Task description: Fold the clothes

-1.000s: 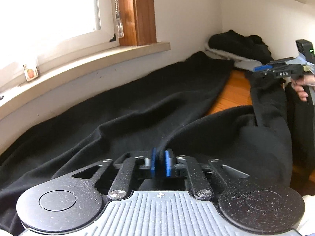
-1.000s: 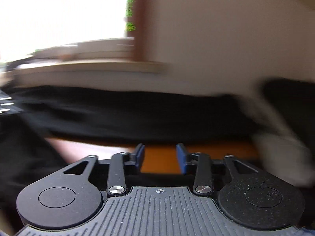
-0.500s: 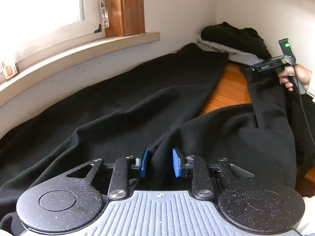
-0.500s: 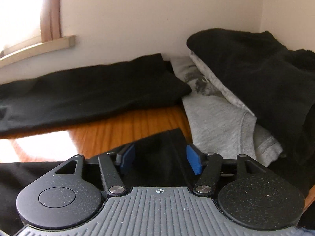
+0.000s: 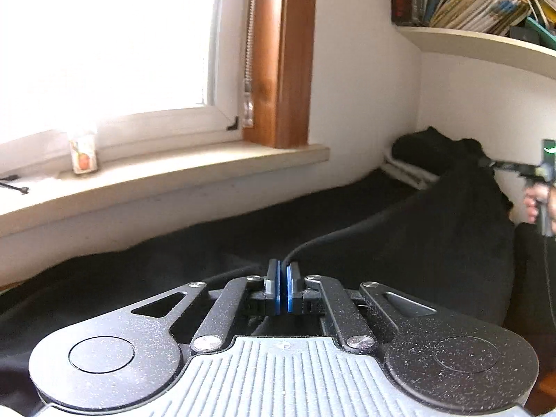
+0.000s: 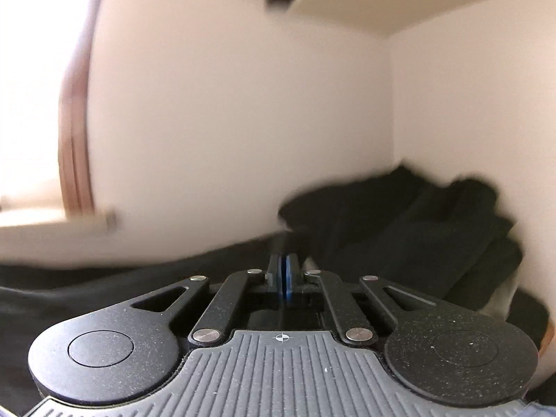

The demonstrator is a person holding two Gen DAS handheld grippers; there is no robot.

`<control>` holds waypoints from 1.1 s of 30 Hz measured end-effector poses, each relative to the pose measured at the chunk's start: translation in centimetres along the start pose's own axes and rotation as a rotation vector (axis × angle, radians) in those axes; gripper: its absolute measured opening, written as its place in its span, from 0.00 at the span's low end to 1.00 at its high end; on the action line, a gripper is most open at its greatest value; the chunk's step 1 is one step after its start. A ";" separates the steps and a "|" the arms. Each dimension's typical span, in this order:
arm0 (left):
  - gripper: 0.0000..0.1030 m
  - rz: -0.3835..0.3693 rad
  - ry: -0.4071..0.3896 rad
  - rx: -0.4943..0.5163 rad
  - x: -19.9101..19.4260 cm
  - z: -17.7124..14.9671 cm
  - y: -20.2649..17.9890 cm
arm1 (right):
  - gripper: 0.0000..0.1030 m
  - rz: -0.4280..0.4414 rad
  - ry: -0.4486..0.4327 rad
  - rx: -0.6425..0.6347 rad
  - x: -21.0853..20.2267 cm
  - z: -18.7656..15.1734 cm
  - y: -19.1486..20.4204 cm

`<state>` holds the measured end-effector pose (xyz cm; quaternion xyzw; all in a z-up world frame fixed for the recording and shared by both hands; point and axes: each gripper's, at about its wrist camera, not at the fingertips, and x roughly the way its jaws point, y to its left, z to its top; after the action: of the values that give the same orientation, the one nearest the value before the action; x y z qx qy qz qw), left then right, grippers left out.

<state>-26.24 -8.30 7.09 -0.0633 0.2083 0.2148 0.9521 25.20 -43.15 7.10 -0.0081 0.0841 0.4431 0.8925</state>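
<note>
Black fabric: the black garment (image 5: 208,253) lies spread below the window sill (image 5: 173,173), running along the wall from the sill toward the room corner, where a dark pile of clothes (image 5: 427,149) sits beyond the sill's end. The left gripper (image 5: 282,278), in front of the sill, has its blue fingers (image 5: 276,286) pressed together on a raised fold of the garment. Far from the sill, toward the corner, the right gripper (image 5: 486,163), held in a person's hand (image 5: 533,201), is clamped on another edge of the same garment, lifting it into a peak. In the blurred right wrist view its fingers (image 6: 286,271) stand together with dark cloth at them. A shelf of books (image 5: 479,0) hangs above the corner.
</note>
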 end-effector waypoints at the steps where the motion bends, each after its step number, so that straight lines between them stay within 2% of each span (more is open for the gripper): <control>1: 0.03 0.002 0.007 0.000 0.0 -0.2 0.1 | 0.03 -0.002 -0.012 0.012 -1.1 -0.2 -0.5; 3: 0.04 -0.020 0.040 0.000 0.5 -0.8 0.0 | 0.02 -0.001 0.002 0.049 -3.1 -1.1 -1.9; 7: 0.04 -0.051 0.083 0.042 1.2 -1.9 -1.0 | 0.02 -0.061 0.123 0.095 -5.2 -5.0 -5.0; 10: 0.04 -0.092 0.099 0.082 0.9 -2.9 -1.9 | 0.03 -0.105 0.142 0.159 -6.1 -6.9 -6.8; 11: 0.04 -0.103 0.110 0.090 0.8 -3.3 -2.3 | 0.06 -0.113 0.152 0.170 -6.1 -7.3 -6.9; 13: 0.04 -0.108 0.131 0.111 0.6 -4.1 -2.8 | 0.07 -0.095 0.166 0.163 -5.6 -7.7 -6.2; 16: 0.04 -0.101 0.146 0.135 0.2 -4.9 -3.5 | 0.09 -0.048 0.141 0.134 -5.3 -7.3 -4.0; 18: 0.04 -0.094 0.150 0.139 -0.1 -5.1 -3.7 | 0.20 0.005 0.141 0.123 -4.2 -6.9 -2.1; 20: 0.04 -0.087 0.153 0.144 -0.4 -5.4 -4.0 | 0.37 0.039 0.146 0.096 -2.8 -6.4 -0.1; 22: 0.04 -0.082 0.157 0.154 -0.6 -5.6 -4.3 | 0.38 0.074 0.160 0.084 -1.4 -6.0 1.9; 24: 0.10 -0.084 0.162 0.173 -0.8 -5.9 -4.9 | 0.40 0.104 0.175 0.071 -0.1 -5.8 3.6; 29: 0.10 -0.100 0.164 0.180 -2.2 -6.6 -5.7 | 0.42 0.170 0.221 -0.013 2.6 -6.5 8.6; 33: 0.10 -0.101 0.180 0.180 -3.0 -7.2 -5.8 | 0.43 0.291 0.254 -0.028 3.3 -6.7 12.8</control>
<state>-28.82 -16.18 2.03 -0.0069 0.3080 0.1403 0.9410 16.07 -33.39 0.79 -0.0643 0.1903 0.5640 0.8010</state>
